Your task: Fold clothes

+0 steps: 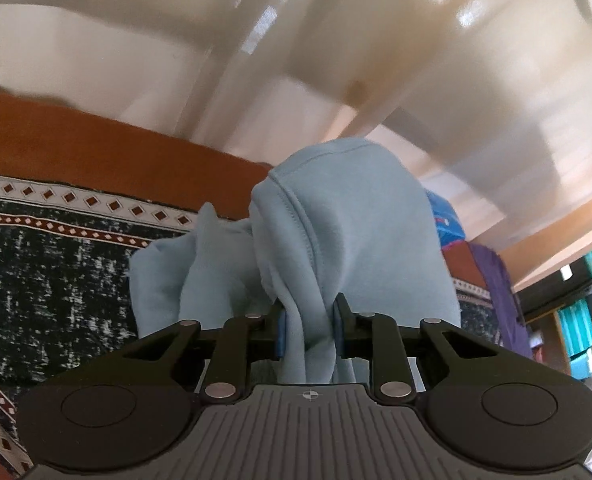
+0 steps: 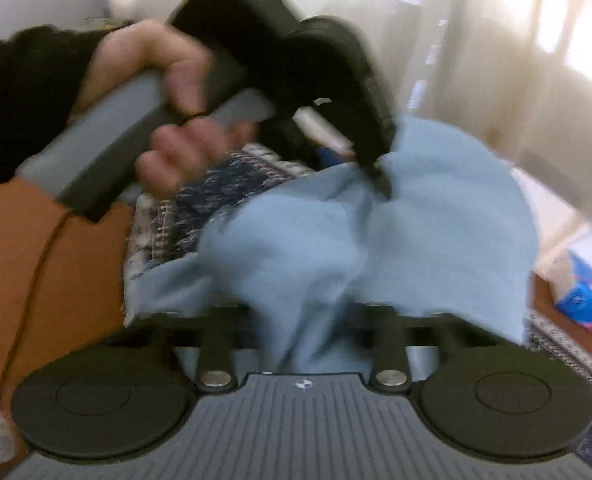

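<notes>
A light blue fleece garment point(image 1: 336, 232) hangs bunched above a patterned bedspread point(image 1: 48, 264). My left gripper point(image 1: 310, 332) is shut on a fold of it, with its blue pads pressing the cloth from both sides. In the right wrist view the same garment point(image 2: 416, 248) drapes over my right gripper point(image 2: 308, 320), whose fingers are hidden under the cloth and blurred. The left gripper point(image 2: 376, 178), held by a hand, shows there too, pinching the garment's upper edge.
An orange bed border point(image 1: 96, 148) runs behind the dark patterned bedspread. Pale curtains point(image 1: 336, 40) hang beyond. A purple cloth point(image 1: 504, 292) and a blue printed item point(image 1: 446, 220) lie at the right; shelves point(image 1: 576, 320) stand at the far right.
</notes>
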### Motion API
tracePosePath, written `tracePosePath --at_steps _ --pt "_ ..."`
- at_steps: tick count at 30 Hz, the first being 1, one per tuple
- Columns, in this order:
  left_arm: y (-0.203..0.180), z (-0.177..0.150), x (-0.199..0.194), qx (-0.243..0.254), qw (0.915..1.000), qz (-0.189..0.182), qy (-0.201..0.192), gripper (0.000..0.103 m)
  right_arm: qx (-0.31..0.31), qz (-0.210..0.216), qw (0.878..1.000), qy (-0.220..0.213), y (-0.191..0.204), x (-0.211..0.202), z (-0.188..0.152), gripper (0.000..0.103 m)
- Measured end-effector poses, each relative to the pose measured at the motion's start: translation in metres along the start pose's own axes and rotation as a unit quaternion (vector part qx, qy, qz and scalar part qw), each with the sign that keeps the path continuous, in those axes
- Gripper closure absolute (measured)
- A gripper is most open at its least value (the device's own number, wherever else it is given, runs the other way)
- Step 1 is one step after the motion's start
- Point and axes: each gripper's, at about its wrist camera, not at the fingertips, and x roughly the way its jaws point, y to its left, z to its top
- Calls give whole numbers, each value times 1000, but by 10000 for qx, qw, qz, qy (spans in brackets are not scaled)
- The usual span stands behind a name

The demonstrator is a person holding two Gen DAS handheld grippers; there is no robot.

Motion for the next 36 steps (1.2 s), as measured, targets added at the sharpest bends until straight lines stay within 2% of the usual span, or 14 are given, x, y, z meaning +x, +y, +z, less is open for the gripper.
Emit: tracePosePath --at_steps 3,7,11,17,19,20,21,22,23,24,27,30,33,36 --pt "7 3 -29 78 9997 -126 -201 85 142 238 9990 -345 -5 -21 17 77" --pt "35 -1 -47 207 9995 197 -122 85 -130 609 9970 -449 14 -22 30 77" --pt "68 -17 -28 -53 9987 493 95 85 -241 821 9961 -196 27 6 19 77" --pt "78 -36 1 -285 9989 383 -23 79 -511 896 9946 153 32 45 -9 75" --pt "77 -35 1 -271 9990 364 -50 76 -633 912 9938 2 29 44 -15 73" --pt "76 -34 0 -254 9990 363 -58 72 -657 953 9933 -43 27 42 -16 67" --pt "75 -33 -1 -238 9990 363 -67 57 -634 1035 9926 -53 25 38 -16 58" --pt "74 -32 -2 -221 9991 363 -75 47 -543 1139 9920 -67 21 31 -13 55" --pt "74 -31 -6 -194 9991 372 -103 32 -452 1242 9912 -80 18 24 -9 51" --pt "73 -30 -11 -155 9990 391 -152 27 -339 1330 9905 -118 14 15 -6 49" --pt "73 -27 -41 -113 9983 405 -393 23 158 1439 9885 -431 -5 -21 1 49" --pt "60 -27 -84 22 9936 751 -844 24 440 1146 9893 -790 -28 -53 0 49" --pt "30 -36 -122 335 9932 384 -1044 24 753 849 9885 -1001 -47 -70 1 49" --pt "-21 -56 -123 1211 9883 93 -921 22 1021 556 9861 -1186 -65 -84 0 49"
